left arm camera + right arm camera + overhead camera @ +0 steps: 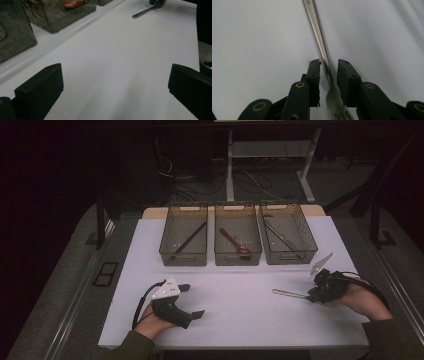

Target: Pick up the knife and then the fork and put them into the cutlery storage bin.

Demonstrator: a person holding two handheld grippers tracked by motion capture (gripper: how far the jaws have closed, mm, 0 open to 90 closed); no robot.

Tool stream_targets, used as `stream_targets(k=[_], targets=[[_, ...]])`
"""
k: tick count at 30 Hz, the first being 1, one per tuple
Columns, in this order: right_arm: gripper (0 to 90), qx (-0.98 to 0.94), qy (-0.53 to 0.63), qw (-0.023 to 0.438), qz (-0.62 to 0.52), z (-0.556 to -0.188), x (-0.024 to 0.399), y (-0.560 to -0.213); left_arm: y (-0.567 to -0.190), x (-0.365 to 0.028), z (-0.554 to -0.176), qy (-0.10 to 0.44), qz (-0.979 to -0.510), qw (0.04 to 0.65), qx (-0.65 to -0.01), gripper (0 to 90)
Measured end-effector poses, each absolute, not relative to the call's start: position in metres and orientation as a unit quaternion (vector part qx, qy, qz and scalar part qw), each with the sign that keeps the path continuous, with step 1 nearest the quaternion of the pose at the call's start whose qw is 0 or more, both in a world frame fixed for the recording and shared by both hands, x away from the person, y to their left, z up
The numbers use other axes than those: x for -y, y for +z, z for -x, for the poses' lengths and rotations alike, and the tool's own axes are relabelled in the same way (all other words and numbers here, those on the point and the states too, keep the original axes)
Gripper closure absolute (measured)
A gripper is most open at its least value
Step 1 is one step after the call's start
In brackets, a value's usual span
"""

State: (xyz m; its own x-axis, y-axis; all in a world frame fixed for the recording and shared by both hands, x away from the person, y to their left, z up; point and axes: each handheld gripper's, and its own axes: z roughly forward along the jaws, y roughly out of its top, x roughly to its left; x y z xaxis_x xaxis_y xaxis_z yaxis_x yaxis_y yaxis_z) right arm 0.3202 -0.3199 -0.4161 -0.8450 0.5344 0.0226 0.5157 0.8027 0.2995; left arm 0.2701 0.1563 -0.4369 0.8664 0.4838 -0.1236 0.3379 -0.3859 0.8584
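Steel is what sits between your right gripper (pixel 329 72): a fork (pixel 322 50) lies flat on the white table (pixel 240 320), its neck in the gap, tines toward you and handle pointing away. The black pads stand a little apart on either side of the neck and do not press it. Seen from above, that fork lies in front of the right-hand bin (pixel 288 234), near the table's right edge, handle aimed toward the table's middle. Your left gripper (pixel 194 301) rests on the table well to the left of the fork, spread wide with nothing between. Behind the fork stand three smoky bins, the middle bin (pixel 238 236) holding a reddish spoon (pixel 235 241).
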Motion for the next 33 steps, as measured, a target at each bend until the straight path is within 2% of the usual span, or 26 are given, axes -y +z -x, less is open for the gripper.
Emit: stream_targets(k=[8,22,33], targets=[[72.2,-0.963,0.113,0.032,-0.241,-0.325,0.309,-0.421,-0.437,-0.156,-0.27,0.073,-0.83,0.495,-0.247,0.0],[84.3,-0.969,0.088,0.023,-0.229,-0.324,0.299,-0.42,-0.437,-0.156,-0.27,0.072,-0.831,0.494,-0.247,0.0],[84.6,-0.96,0.121,0.015,-0.253,-0.326,0.311,-0.421,-0.437,-0.156,-0.27,0.073,-0.83,0.495,-0.247,0.0]])
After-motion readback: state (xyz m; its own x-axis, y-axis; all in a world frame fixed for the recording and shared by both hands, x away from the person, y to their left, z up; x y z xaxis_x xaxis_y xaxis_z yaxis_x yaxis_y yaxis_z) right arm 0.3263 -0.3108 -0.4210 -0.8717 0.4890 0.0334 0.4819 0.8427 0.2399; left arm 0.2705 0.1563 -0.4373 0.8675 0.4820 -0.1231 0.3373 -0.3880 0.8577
